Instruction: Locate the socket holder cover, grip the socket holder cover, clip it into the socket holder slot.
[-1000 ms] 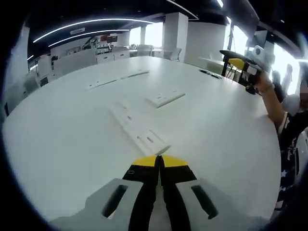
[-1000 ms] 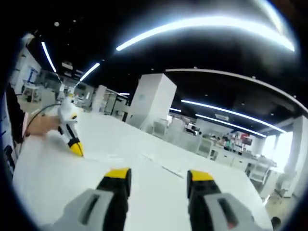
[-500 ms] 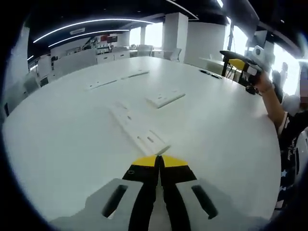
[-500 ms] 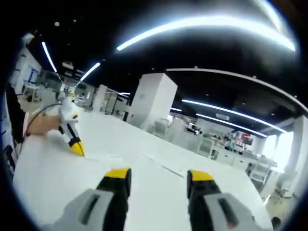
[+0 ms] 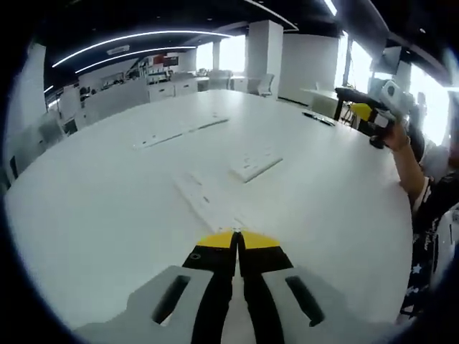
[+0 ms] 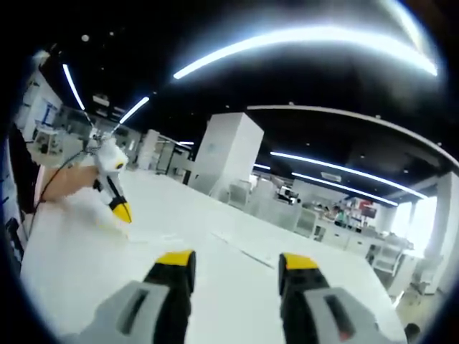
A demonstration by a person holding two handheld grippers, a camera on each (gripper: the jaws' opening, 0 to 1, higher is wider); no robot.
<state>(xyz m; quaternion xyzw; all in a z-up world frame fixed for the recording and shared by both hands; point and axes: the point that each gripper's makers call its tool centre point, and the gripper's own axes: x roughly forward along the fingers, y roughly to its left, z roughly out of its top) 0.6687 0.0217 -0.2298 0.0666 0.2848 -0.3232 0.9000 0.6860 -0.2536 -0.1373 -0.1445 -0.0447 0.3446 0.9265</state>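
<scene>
Left tool [image 5: 236, 240]: its two yellow-tipped jaws are pressed together with nothing between them, raised above a large white surface [image 5: 107, 208]. Just beyond the jaw tips, a long white socket holder strip [image 5: 208, 203] lies flat on the surface, running away from the camera; its details are too washed out to tell whether any cover is seated in it. Farther on and slightly to the right lies a shorter white plate-like piece [image 5: 255, 165], apart from the strip; it may be the socket holder cover, though this cannot be confirmed. Two more thin white strips [image 5: 179, 131] lie end to end well beyond, toward the far side of the surface. At the right of the left gripper view, the right tool [image 5: 358, 100] is held up above the surface edge by the person's hand [image 5: 396, 132], well apart from all the parts. In the right gripper view, the right tool [image 6: 237, 261] has its jaws spread apart, empty, pointing across the surface [image 6: 72, 251] toward the room. In that same view the left tool [image 6: 120, 210] appears at the left, yellow tip angled downward, held by a hand [image 6: 72, 183]. White desks and chairs [image 6: 301, 218] stand in the background under ceiling light strips [image 6: 308, 39].
</scene>
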